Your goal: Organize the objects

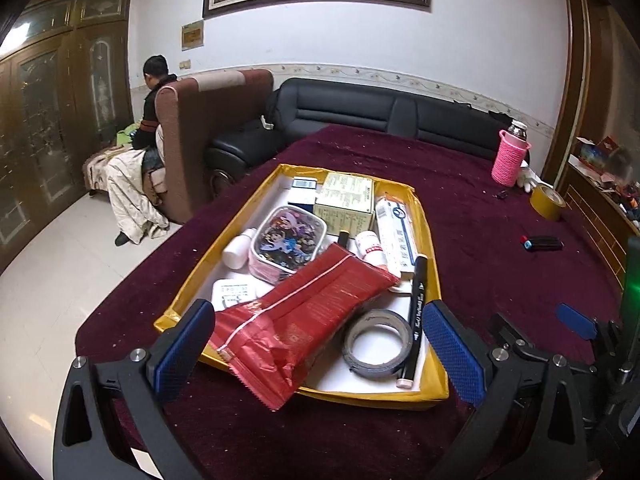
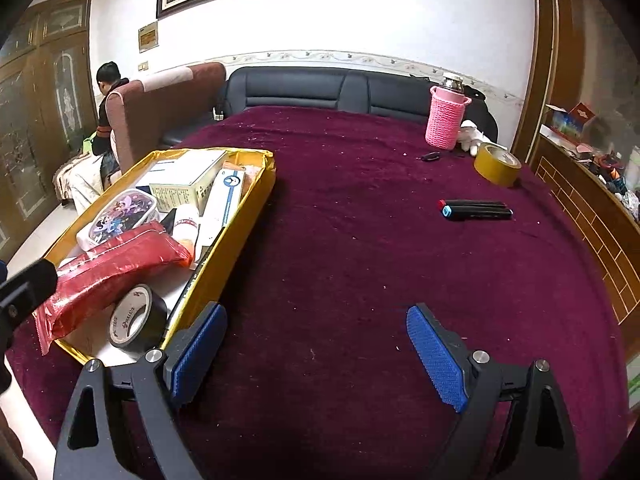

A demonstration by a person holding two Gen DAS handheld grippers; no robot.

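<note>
A yellow-rimmed tray (image 1: 434, 240) (image 2: 244, 236) sits on the maroon tablecloth, filled with several items. A red foil packet (image 1: 296, 320) (image 2: 116, 264) lies across its near end, overhanging the rim, beside a grey tape roll (image 1: 378, 342) (image 2: 138, 322) and a black marker (image 1: 417, 312). My left gripper (image 1: 320, 352) is open, its blue pads either side of the packet's near end without touching. My right gripper (image 2: 316, 356) is open over bare cloth right of the tray. Two black markers (image 2: 476, 208) (image 1: 542, 243) lie farther right on the cloth.
A pink knit-sleeved bottle (image 2: 444, 120) (image 1: 510, 160) and a yellow tape roll (image 2: 498, 164) (image 1: 548, 202) stand at the far right. A black sofa (image 1: 352, 108) lies beyond the table, a wooden sideboard (image 2: 584, 200) along the right. A person sits at the far left (image 1: 154, 100).
</note>
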